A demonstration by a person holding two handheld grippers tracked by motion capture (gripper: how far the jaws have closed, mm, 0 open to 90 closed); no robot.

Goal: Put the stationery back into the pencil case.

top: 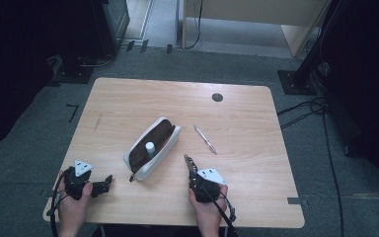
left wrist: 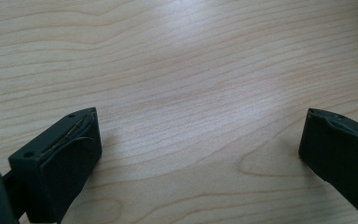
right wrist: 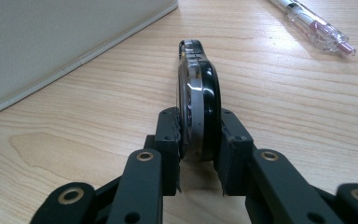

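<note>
Gripping a slim black tool [right wrist: 198,107] lengthwise, tip pointing away, right tongs [right wrist: 199,149]; left tongs [left wrist: 200,149] agape.

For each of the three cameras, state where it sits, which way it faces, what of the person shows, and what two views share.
High view: above the person's side, looking forward and down on the table; both hands, left tongs and right tongs show.
Left gripper view: on the left tongs, facing bare tabletop between its wide-apart jaws.
Right gripper view: on the right tongs, whose jaws clamp a black-and-silver object.
Shared: high and right gripper views both show the pencil case and pen.
</note>
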